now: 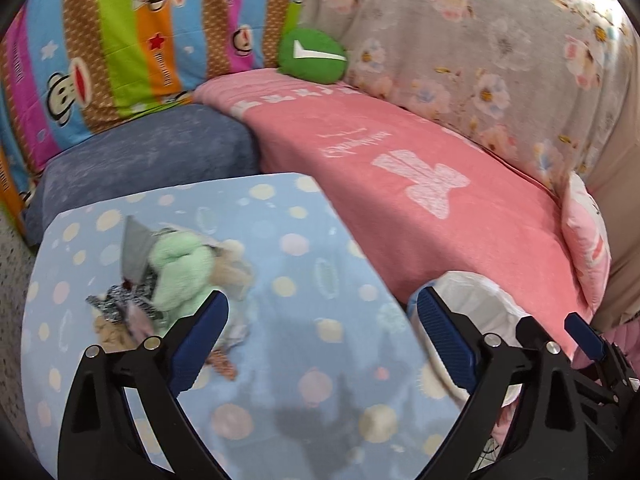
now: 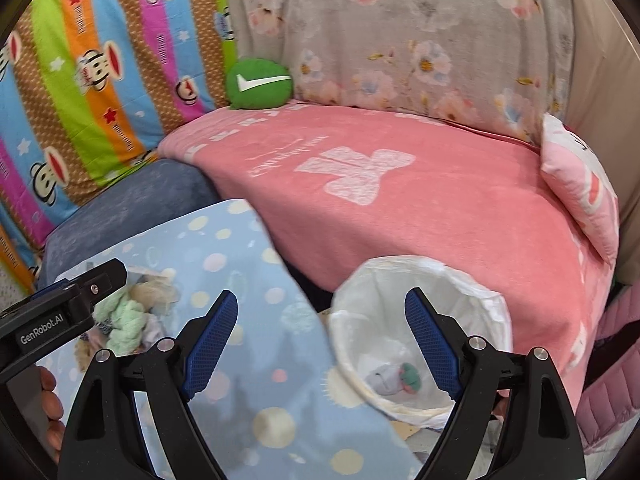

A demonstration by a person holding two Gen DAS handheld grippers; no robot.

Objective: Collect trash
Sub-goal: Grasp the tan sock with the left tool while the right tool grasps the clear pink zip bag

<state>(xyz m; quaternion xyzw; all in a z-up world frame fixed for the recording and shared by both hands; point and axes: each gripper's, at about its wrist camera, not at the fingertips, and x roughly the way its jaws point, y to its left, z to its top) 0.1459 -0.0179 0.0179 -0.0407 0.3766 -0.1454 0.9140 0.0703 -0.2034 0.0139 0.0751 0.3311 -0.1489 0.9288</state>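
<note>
A pile of trash [image 1: 168, 280], with a crumpled green piece, a grey scrap and patterned bits, lies on the blue dotted tablecloth [image 1: 300, 360]. My left gripper [image 1: 320, 320] is open and empty, its left finger just right of the pile. A white-lined trash bin [image 2: 420, 320] stands between table and sofa, with a grey and green piece [image 2: 396, 376] inside. My right gripper [image 2: 320, 320] is open and empty, hovering over the bin's left rim. The pile also shows in the right wrist view [image 2: 132, 312], partly hidden by the left gripper body [image 2: 60, 312].
A sofa with a pink blanket [image 1: 440, 200] runs behind the table. A green round cushion [image 1: 312, 54] sits at its back, a pink pillow [image 2: 580, 184] at its right end. A blue seat [image 1: 152, 152] lies beyond the table. Striped and floral cloths hang behind.
</note>
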